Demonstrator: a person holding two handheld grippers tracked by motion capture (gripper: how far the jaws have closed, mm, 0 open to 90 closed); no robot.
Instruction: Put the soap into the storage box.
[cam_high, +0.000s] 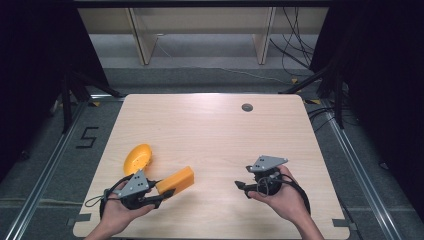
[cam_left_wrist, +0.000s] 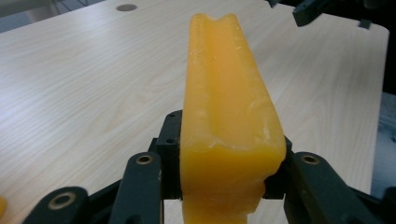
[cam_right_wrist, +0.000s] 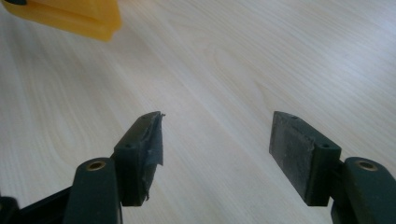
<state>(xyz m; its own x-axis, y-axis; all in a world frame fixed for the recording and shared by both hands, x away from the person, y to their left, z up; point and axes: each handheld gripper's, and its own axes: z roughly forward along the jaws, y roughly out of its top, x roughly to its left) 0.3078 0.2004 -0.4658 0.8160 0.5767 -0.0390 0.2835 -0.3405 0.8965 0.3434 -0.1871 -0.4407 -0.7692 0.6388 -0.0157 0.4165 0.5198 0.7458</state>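
The orange block (cam_high: 176, 180) is between the two jaws of the left gripper (cam_high: 165, 194), over the front left part of the table (cam_high: 210, 135). In the left gripper view the block (cam_left_wrist: 226, 116) stands out forward from the jaws, and both black pads (cam_left_wrist: 170, 154) press on its sides near its lower end, so this gripper is clenched on it. A shallow groove runs along the upper face of the block. In the high view the block points away from the left hand (cam_high: 117, 212), toward the middle of the table and a little to the right.

Just behind the left gripper, a yellow bowl-shaped piece (cam_high: 137, 157) lies on the table, near the block but apart from it.

The right gripper (cam_high: 242, 187) is in the right hand (cam_high: 282, 197), at the front right part of the table, well apart from the block, and it points to the left. In the right gripper view its pads (cam_right_wrist: 152, 154) stand wide apart with only bare wood between them, so it is released. The orange block (cam_right_wrist: 70, 16) appears in the upper left corner of that view, far ahead of the jaws.

A small grey round cap (cam_high: 247, 107) sits in the table near the far edge.
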